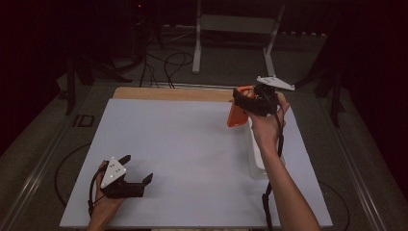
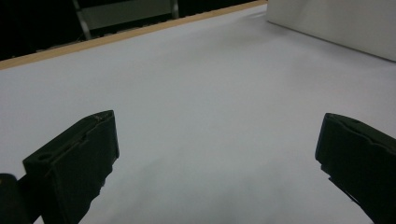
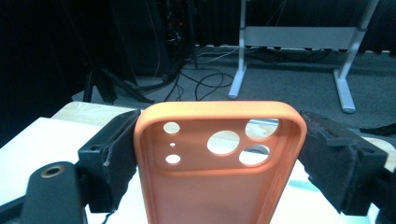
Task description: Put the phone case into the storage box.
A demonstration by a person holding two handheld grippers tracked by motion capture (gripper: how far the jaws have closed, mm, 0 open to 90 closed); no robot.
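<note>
Above the white table [image 1: 183, 159], orange phone case [image 3: 219, 158] between right tongs [image 3: 219, 154].

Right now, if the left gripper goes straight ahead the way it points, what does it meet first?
Bare white tabletop lies ahead of the open left gripper; the white box sits off to one side, so it probably passes it, though depth is unclear.

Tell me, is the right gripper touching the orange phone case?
Touching. In the right gripper view, both black jaws press flat against the two sides of the case, with no gap; the right gripper holds it above the table.
</note>
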